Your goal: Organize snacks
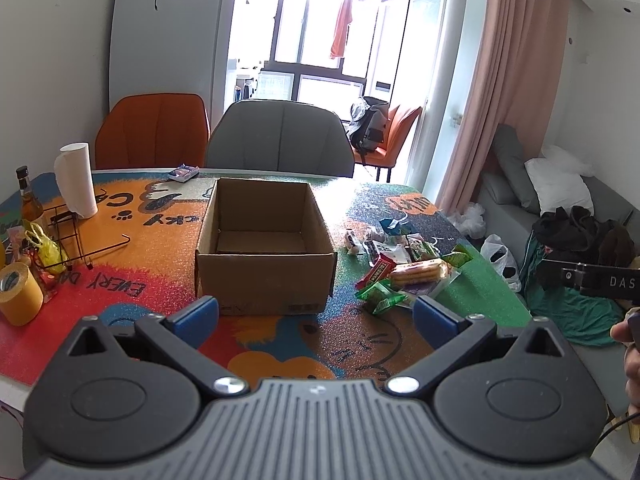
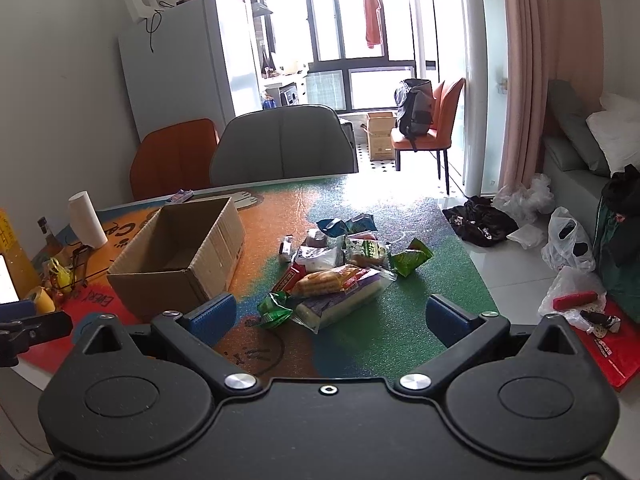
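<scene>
An open, empty cardboard box [image 1: 264,240] stands on the colourful table mat; it also shows in the right wrist view [image 2: 180,256] at the left. A pile of wrapped snacks [image 1: 404,268] lies to the right of the box: green packets, a red bar, a yellow biscuit pack. The pile is in the middle of the right wrist view [image 2: 340,268]. My left gripper [image 1: 316,316] is open and empty, just in front of the box. My right gripper [image 2: 332,316] is open and empty, a little short of the snack pile.
A paper towel roll [image 1: 76,180], a bottle [image 1: 28,196], a wire rack [image 1: 68,232] and a tape roll [image 1: 18,292] stand at the table's left. A small packet [image 1: 183,173] lies at the far edge. Chairs [image 1: 280,140] stand behind the table. Bags lie on the floor [image 2: 568,240] at the right.
</scene>
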Tool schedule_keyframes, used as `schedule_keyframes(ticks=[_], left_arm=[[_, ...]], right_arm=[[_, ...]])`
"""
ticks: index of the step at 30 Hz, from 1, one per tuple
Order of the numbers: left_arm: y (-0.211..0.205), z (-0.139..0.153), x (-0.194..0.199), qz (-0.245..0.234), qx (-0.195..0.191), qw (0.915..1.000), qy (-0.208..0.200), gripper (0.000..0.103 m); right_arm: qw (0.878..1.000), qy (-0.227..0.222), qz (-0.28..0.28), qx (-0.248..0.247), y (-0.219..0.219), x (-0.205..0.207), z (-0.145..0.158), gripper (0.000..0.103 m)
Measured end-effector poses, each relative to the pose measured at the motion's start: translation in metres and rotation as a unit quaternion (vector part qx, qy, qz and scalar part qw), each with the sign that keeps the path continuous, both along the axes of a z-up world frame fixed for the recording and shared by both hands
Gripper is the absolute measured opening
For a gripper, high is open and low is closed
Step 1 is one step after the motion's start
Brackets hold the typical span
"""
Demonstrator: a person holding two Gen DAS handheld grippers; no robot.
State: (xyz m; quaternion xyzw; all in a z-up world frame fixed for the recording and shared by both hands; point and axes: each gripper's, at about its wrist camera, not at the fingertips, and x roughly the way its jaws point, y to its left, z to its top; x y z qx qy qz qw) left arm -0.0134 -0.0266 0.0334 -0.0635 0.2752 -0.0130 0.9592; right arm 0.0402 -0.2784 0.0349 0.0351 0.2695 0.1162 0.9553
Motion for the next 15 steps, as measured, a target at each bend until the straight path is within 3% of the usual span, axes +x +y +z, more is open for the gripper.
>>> schedule_keyframes(ticks=[15], left_arm=[[-0.0013, -0.0009, 0.0002, -0.001, 0.004, 1.0000, 0.001, 0.103]], right_arm=[[1.000, 0.001, 0.000, 0.004, -0.0011, -0.0001, -0.0026, 0.103]])
